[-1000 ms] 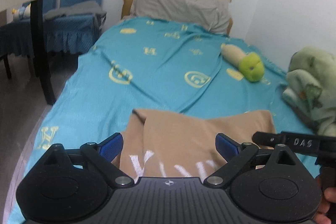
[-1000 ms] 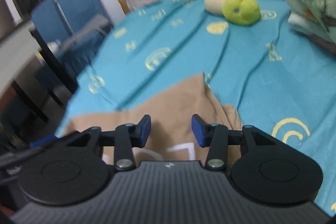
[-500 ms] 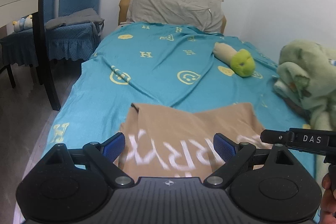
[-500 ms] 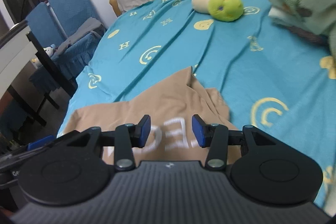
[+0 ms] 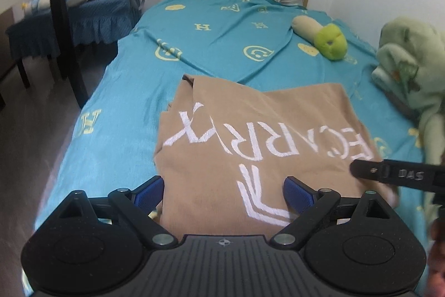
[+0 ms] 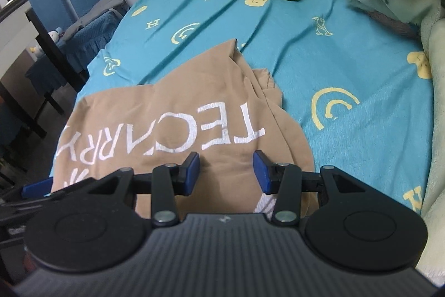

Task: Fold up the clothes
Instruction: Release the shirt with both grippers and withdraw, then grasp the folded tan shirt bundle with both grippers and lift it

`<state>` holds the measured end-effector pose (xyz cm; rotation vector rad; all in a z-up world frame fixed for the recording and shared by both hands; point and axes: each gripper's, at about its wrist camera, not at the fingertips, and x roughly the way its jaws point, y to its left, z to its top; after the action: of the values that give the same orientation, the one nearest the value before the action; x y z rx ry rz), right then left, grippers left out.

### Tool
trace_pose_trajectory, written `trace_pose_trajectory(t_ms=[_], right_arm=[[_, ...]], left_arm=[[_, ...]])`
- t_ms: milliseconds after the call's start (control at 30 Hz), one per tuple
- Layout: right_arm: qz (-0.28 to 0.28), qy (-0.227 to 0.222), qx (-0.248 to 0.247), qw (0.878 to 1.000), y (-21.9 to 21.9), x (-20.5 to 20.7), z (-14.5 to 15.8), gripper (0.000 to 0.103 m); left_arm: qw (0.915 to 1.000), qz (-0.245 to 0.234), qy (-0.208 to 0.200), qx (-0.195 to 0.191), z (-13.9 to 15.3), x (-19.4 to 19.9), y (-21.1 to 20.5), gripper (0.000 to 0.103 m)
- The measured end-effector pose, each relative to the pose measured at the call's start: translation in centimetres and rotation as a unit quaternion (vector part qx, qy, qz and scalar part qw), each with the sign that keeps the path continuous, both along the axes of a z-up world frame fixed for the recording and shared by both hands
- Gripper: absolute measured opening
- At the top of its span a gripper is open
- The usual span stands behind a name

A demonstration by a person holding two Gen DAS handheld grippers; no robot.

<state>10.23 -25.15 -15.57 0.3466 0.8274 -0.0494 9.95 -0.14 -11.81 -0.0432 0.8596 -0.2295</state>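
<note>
One tan shirt point(image 5: 250, 130), two gaping claws above.

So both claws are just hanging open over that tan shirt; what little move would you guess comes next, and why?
Probably lower both and pinch the near edge. The left gripper and right gripper are open and hold nothing, while the tan shirt lies fairly flat on the teal bedsheet, its white lettering facing up, one far corner bunched. A fold likely needs that near edge lifted first.
</note>
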Motion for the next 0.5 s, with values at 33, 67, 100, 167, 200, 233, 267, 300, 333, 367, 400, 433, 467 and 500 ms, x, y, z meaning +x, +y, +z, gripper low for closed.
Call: trace_pose_trajectory(t_ms=[33,67,100,167,200,233,267,300,333,367,400,433,467,500], right_arm=[[-0.003,0.0,0.007,1.0,-0.2,0.0,0.0,0.045],[-0.008,0.0,0.014,1.0,-0.4,-0.1,0.0,0.045],[-0.013,0.0,0.023,1.0,-0.7,-0.1,0.0,0.045],[-0.021,0.0,0.037,0.999,-1.0,-0.1,0.0,0.045],[-0.024,0.001,0.042,0.999,-1.0,-0.1,-0.1,0.045],[-0.026,0.001,0.044,0.999,-1.1,-0.1,-0.2,0.045],[-0.027,0.002,0.046,0.999,-1.1,0.0,-0.2,0.045],[-0.029,0.003,0.048,0.998,-1.2,0.0,-0.2,0.045],[-0.03,0.003,0.05,0.998,-1.2,0.1,-0.2,0.045],[-0.03,0.004,0.05,0.998,-1.3,0.1,-0.2,0.045],[-0.031,0.004,0.051,0.998,-1.3,0.1,-0.2,0.045],[-0.032,0.004,0.052,0.998,-1.3,0.1,-0.2,0.045],[-0.032,0.004,0.052,0.998,-1.2,0.1,-0.2,0.045],[-0.032,0.005,0.051,0.998,-1.2,0.1,-0.3,0.045]], left_arm=[[0.9996,0.008,0.01,-0.023,-0.1,-0.2,0.6,0.094],[0.9986,0.016,0.02,-0.047,-0.3,-0.4,1.1,0.094],[0.9968,0.024,0.03,-0.07,-0.5,-0.6,1.7,0.094],[0.9911,0.04,0.05,-0.117,-0.8,-0.9,2.8,0.094],[0.9872,0.048,0.06,-0.14,-0.9,-1.1,3.4,0.094],[0.9826,0.055,0.07,-0.163,-1.1,-1.3,4.0,0.094],[0.9773,0.063,0.08,-0.186,-1.2,-1.5,4.5,0.094],[0.9713,0.071,0.089,-0.209,-1.4,-1.7,5.1,0.094],[0.9646,0.079,0.099,-0.231,-1.5,-1.8,5.7,0.094],[0.9572,0.086,0.109,-0.254,-1.7,-2.0,6.2,0.094],[0.9491,0.094,0.118,-0.276,-1.8,-2.2,6.8,0.093],[0.9404,0.102,0.128,-0.298,-2.0,-2.4,7.4,0.093],[0.9339,0.106,0.134,-0.314,-2.6,-1.9,7.3,0.093],[0.927,0.11,0.141,-0.33,-3.2,-1.4,7.3,0.092]])
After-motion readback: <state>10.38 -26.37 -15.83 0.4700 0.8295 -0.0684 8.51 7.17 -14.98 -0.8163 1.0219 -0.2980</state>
